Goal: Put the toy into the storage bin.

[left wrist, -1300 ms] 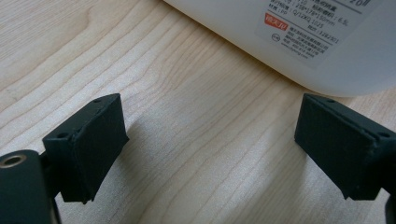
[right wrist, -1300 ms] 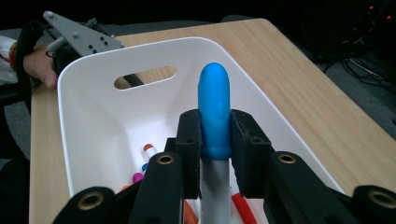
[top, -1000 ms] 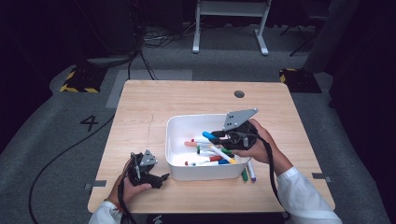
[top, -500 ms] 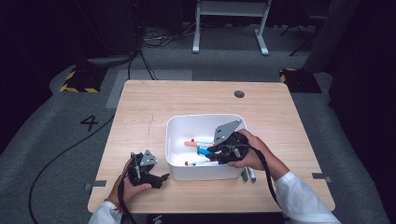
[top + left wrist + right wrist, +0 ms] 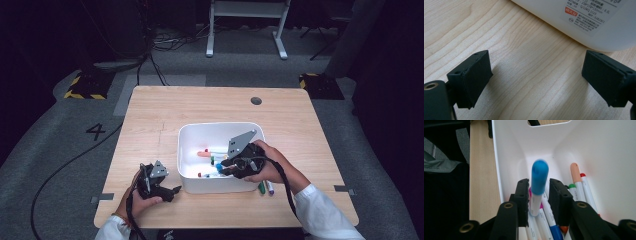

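- The right gripper (image 5: 231,167) is reaching down into the white bin (image 5: 192,135) from its near right corner, with the person's right hand (image 5: 265,165) wrapped around the body of the tool.
- In the right gripper view, the right gripper (image 5: 539,195) is showing a blue-capped marker (image 5: 538,185) standing between its two black jaws, cap pointing away from the camera; the cap is a little blurred.
- The jaws are sitting narrow and close on either side of the marker, but a thin gap seems to be showing on each side, so whether they are pinching it or merely framing it cannot be told.
- The blue-capped marker is hanging over the other markers (image 5: 579,187) lying on the bin floor, among them ones with peach, red, green and pink caps.
- Inside the bin, the gripper is working close to the wall that is running along the table edge in the right gripper view.
- Two more markers (image 5: 265,188), one green and one purple, are lying on the table (image 5: 150,115) just outside the bin's near right corner, beside the right hand.
- The left gripper (image 5: 167,190) is resting low by the table's near left part, held in the left hand (image 5: 137,200), just left of the bin.
- In the left gripper view, the left gripper (image 5: 536,75) is holding its jaws spread wide apart with only bare wood between them, and the bin's labelled outer wall (image 5: 584,22) is lying just ahead.
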`<state>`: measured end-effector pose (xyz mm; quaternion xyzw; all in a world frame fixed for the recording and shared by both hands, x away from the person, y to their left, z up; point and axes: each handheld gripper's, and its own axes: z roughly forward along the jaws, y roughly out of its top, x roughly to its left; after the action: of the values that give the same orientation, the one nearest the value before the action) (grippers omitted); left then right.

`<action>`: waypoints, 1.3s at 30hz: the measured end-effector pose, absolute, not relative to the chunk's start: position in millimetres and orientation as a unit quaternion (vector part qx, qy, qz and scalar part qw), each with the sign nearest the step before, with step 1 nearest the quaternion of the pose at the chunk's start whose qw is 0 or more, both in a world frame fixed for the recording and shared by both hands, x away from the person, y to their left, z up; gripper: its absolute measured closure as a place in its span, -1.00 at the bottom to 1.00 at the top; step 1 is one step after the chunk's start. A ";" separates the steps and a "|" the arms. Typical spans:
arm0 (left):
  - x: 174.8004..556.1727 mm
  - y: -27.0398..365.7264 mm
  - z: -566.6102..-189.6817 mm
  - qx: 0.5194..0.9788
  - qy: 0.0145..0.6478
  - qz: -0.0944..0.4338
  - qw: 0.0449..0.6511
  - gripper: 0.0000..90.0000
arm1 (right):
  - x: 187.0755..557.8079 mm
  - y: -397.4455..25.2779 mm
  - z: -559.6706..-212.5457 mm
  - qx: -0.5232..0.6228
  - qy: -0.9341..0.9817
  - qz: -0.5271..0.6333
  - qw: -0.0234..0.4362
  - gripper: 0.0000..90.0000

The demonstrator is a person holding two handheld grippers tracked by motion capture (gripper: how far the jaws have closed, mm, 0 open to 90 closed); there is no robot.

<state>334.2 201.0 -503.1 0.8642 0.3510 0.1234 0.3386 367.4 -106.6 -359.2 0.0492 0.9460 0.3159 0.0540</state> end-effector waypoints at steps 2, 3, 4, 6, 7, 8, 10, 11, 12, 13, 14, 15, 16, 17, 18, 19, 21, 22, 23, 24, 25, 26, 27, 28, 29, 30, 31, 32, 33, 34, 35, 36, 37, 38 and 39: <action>334.2 201.1 -503.0 0.865 0.351 0.123 0.338 -0.80 | 367.8 -107.2 -358.8 0.055 0.945 0.318 0.056 0.42; 334.0 201.0 -503.0 0.864 0.352 0.122 0.339 -0.80 | 368.7 -108.0 -358.4 0.056 0.944 0.321 0.060 0.44; 334.2 201.0 -503.0 0.864 0.351 0.123 0.338 -0.80 | 368.8 -108.8 -358.4 0.057 0.942 0.325 0.058 0.44; 334.0 200.9 -503.2 0.864 0.352 0.122 0.339 -0.80 | 368.9 -110.2 -357.9 0.059 0.939 0.332 0.061 0.42; 334.1 201.0 -503.1 0.864 0.351 0.122 0.339 -0.80 | 369.3 -111.1 -357.8 0.059 0.939 0.334 0.062 0.43; 334.2 201.0 -503.0 0.864 0.351 0.122 0.338 -0.80 | 368.9 -111.8 -357.5 0.061 0.939 0.334 0.062 0.43; 334.2 201.1 -503.0 0.865 0.351 0.123 0.338 -0.80 | 368.8 -113.1 -357.0 0.064 0.937 0.337 0.065 0.41; 334.2 201.1 -503.0 0.865 0.351 0.122 0.338 -0.80 | 369.1 -114.1 -356.7 0.065 0.934 0.344 0.066 0.40; 334.2 201.0 -503.0 0.864 0.351 0.123 0.338 -0.80 | 369.1 -114.1 -356.7 0.065 0.934 0.344 0.066 0.40; 334.2 201.1 -502.9 0.865 0.351 0.123 0.338 -0.80 | 369.3 -115.1 -356.2 0.067 0.933 0.347 0.070 0.37; 334.2 201.1 -502.9 0.865 0.351 0.123 0.338 -0.80 | 369.3 -115.1 -356.2 0.067 0.933 0.347 0.070 0.37; 334.1 201.0 -503.0 0.864 0.352 0.121 0.339 -0.80 | 369.7 -115.8 -356.1 0.072 0.930 0.353 0.074 0.31; 334.1 201.0 -503.0 0.864 0.352 0.121 0.339 -0.80 | 369.7 -115.8 -356.1 0.072 0.930 0.353 0.074 0.31; 334.2 201.1 -502.9 0.865 0.351 0.123 0.338 -0.80 | 369.9 -117.6 -355.0 0.076 0.927 0.358 0.081 0.24; 334.2 201.1 -502.9 0.865 0.351 0.123 0.338 -0.80 | 369.9 -117.6 -355.0 0.076 0.927 0.358 0.081 0.24; 334.2 201.1 -502.9 0.865 0.351 0.123 0.338 -0.80 | 370.1 -119.0 -354.2 0.081 0.925 0.360 0.085 0.21; 334.2 201.0 -503.0 0.864 0.351 0.123 0.338 -0.80 | 371.2 -122.7 -352.3 0.091 0.920 0.369 0.092 0.16; 334.2 200.9 -503.1 0.864 0.352 0.123 0.339 -0.80 | 371.9 -125.1 -350.9 0.094 0.918 0.373 0.096 0.13; 334.2 201.1 -503.0 0.865 0.351 0.123 0.338 -0.80 | 371.6 -127.1 -349.5 0.104 0.915 0.377 0.099 0.11; 334.2 201.1 -502.9 0.865 0.351 0.123 0.338 -0.80 | 372.1 -129.5 -348.2 0.108 0.912 0.381 0.103 0.07; 334.2 201.1 -502.9 0.865 0.351 0.123 0.338 -0.80 | 372.4 -134.2 -345.8 0.114 0.910 0.381 0.116 -0.03; 334.2 201.1 -502.9 0.865 0.351 0.123 0.338 -0.80 | 372.4 -134.2 -345.8 0.114 0.910 0.381 0.116 -0.03; 334.2 201.0 -503.0 0.864 0.351 0.123 0.338 -0.80 | 372.3 -136.8 -344.1 0.120 0.908 0.383 0.120 -0.05; 334.3 201.1 -502.9 0.865 0.351 0.123 0.338 -0.80 | 371.5 -142.7 -340.4 0.130 0.901 0.393 0.126 -0.07; 334.2 201.1 -502.9 0.865 0.351 0.123 0.338 -0.80 | 371.5 -142.7 -340.4 0.130 0.901 0.393 0.126 -0.07; 334.2 201.0 -503.0 0.864 0.351 0.122 0.338 -0.80 | 371.1 -145.9 -338.6 0.133 0.899 0.396 0.131 -0.08; 334.2 201.1 -502.9 0.865 0.351 0.123 0.338 -0.80 | 370.2 -149.0 -337.0 0.134 0.898 0.397 0.136 -0.10; 334.2 201.1 -503.0 0.865 0.351 0.123 0.338 -0.80 | 369.1 -152.7 -335.3 0.137 0.896 0.398 0.140 -0.10; 334.2 201.1 -503.0 0.865 0.351 0.123 0.338 -0.80 | 367.7 -161.6 -332.7 0.142 0.891 0.407 0.145 -0.10; 334.2 201.0 -503.0 0.864 0.351 0.123 0.338 -0.80 | 367.7 -161.6 -332.7 0.142 0.891 0.407 0.145 -0.10; 334.2 201.0 -503.1 0.864 0.351 0.124 0.338 -0.80 | 365.4 -170.6 -330.8 0.151 0.886 0.410 0.154 -0.10; 334.2 201.0 -503.1 0.864 0.351 0.124 0.338 -0.80 | 365.4 -170.6 -330.8 0.151 0.886 0.410 0.154 -0.10; 334.2 201.1 -502.9 0.865 0.351 0.123 0.338 -0.80 | 364.2 -175.1 -330.2 0.154 0.885 0.410 0.160 -0.10; 334.2 201.1 -502.9 0.865 0.351 0.123 0.338 -0.80 | 363.2 -180.0 -329.6 0.157 0.883 0.411 0.162 -0.10; 334.2 201.0 -503.0 0.864 0.351 0.123 0.338 -0.80 | 362.1 -184.8 -329.0 0.161 0.882 0.410 0.167 -0.10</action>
<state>334.2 201.0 -503.0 0.8643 0.3511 0.1235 0.3383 362.1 -184.8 -329.0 0.1609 0.8820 0.4102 0.1671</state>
